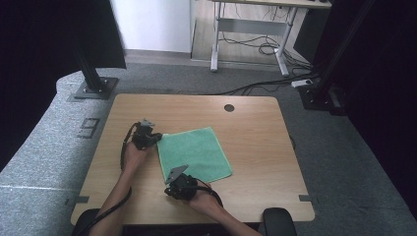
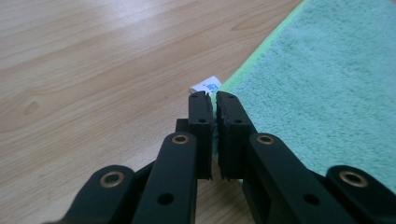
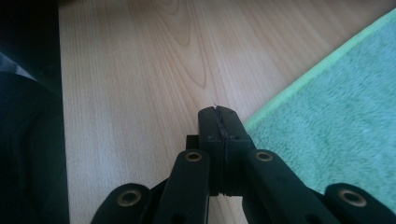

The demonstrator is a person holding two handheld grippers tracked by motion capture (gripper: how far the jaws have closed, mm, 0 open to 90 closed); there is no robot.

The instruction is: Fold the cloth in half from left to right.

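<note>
A light wooden table [image 1: 255, 147] carries a green towel [image 1: 196, 152] (spread flat).

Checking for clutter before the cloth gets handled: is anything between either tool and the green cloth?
Nothing visible. The left tool is at the green cloth's edge beside its white tag; the right tool is at its near corner.
</note>
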